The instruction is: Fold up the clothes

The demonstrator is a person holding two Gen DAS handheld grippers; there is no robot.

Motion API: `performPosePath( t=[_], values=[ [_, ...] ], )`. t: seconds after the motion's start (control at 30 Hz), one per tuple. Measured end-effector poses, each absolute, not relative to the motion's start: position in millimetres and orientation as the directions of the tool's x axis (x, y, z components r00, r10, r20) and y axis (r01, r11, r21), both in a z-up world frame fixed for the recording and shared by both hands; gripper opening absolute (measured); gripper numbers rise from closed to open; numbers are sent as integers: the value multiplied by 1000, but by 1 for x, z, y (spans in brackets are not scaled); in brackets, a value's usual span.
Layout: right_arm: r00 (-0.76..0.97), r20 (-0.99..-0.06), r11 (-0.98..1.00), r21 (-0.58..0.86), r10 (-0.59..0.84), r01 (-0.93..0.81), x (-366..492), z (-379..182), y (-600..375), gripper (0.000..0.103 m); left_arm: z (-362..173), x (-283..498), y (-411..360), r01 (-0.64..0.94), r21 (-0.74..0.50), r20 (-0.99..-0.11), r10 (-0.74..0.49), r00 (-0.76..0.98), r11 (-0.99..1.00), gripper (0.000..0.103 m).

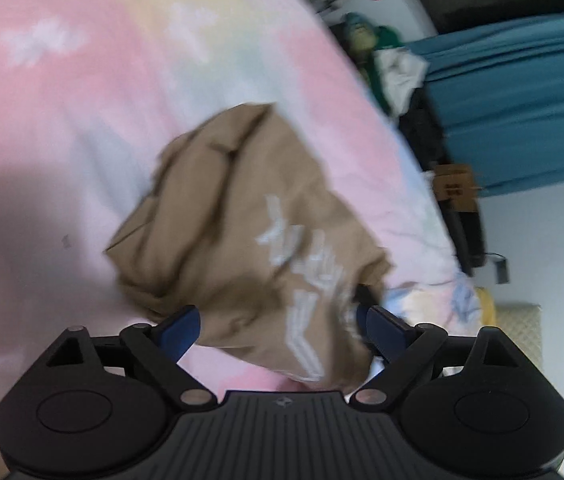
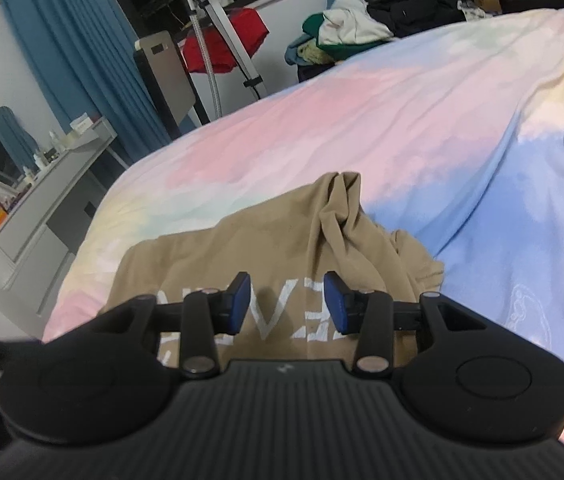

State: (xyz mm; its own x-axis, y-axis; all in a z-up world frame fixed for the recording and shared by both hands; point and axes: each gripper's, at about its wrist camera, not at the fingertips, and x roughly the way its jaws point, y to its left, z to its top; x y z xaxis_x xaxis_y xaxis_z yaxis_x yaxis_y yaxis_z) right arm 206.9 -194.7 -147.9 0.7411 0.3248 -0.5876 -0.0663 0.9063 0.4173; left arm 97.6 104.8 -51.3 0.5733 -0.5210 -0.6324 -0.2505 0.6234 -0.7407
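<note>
risk, layers: we judge that a pinch into the bunched tan shirt (image 2: 282, 240) may catch several layers at once, since ridges of cloth stand up at its far end; a fold made that way would come out crooked.
risk, bedcover: the pastel bedcover (image 2: 442, 128) is soft and loose, so we may nip it together with the shirt.
risk, view: the left wrist view is blurred, so we read edges there poorly.
left gripper (image 1: 277, 330): fingers spread wide, either side of the shirt's near edge; we see no pinch.
right gripper (image 2: 286, 304): fingers apart, above the white lettering (image 2: 282, 316), holding nothing.
shirt, place: on the bed, just ahead of both grippers.
shirt, look: crumpled, partly doubled over, print facing up; not a neat fold.
</note>
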Motion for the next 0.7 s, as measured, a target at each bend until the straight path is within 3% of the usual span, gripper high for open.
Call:
performPosePath(
  t=[0.2,0.53,0.7],
  values=[
    [717,-624,922,380,311,-69,215,-157,-190,42,-66,93,73,-182,-785,-597,-645,476,592,91],
    [719,-622,924,374,310,-75,213,-154,-190,42,-132,93,87,-403,-768,-639,-570,516,497,85],
    [716,-619,917,393,321,-71,213,-155,-195,42,-126,93,94,-400,-776,-625,-503,597,488,75]
  ],
)
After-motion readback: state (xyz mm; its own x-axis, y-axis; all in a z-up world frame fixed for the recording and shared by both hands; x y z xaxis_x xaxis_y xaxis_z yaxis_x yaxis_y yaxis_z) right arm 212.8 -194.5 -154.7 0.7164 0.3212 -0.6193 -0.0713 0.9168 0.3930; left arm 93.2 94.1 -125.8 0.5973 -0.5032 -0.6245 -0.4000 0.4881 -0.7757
